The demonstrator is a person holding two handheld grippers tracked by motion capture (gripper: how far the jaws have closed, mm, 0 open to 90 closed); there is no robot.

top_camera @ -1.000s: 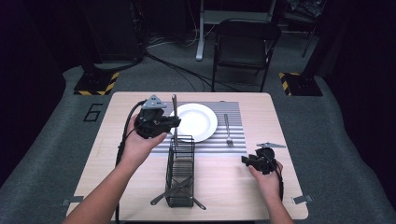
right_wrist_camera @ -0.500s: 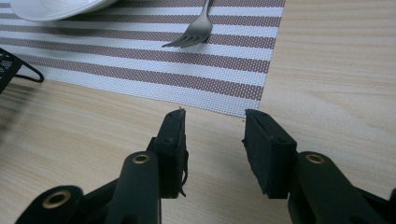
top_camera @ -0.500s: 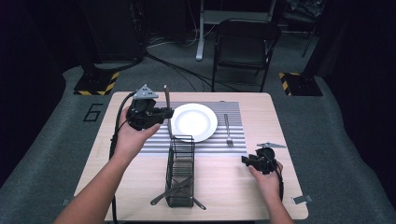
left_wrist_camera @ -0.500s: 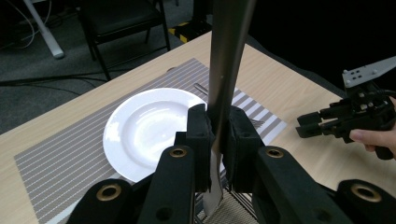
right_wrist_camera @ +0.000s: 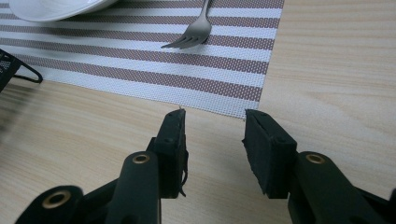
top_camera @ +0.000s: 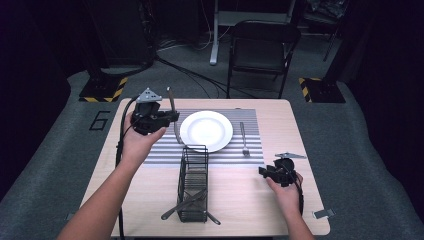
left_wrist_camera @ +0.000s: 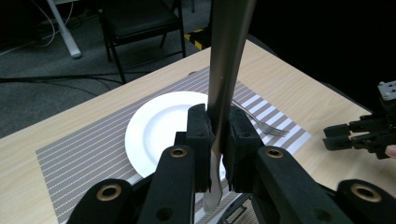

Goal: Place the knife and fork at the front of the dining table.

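Note:
My left gripper (top_camera: 171, 118) (left_wrist_camera: 217, 137) hovers over the left edge of the striped placemat (top_camera: 162, 152), just left of the white plate (top_camera: 206, 131) (left_wrist_camera: 159, 128). It is shut on a silver knife (top_camera: 173, 112) (left_wrist_camera: 226, 70), which stands steeply between the pads, one end up and the other below the jaws. A fork (top_camera: 243, 137) (right_wrist_camera: 194, 30) lies on the mat right of the plate. My right gripper (top_camera: 262, 171) (right_wrist_camera: 212, 135) rests low over bare wood near the mat's front right corner, open with nothing between its jaws.
A black wire cutlery basket (top_camera: 192, 182) stands in front of the plate with a few utensils lying in it. The wooden table (top_camera: 280, 117) has bare room at both sides. A folding chair (top_camera: 260, 50) stands beyond the far edge.
My left hand has carried the knife leftward and slightly away, from above the basket's far end to the left of the plate. The right hand has stayed put.

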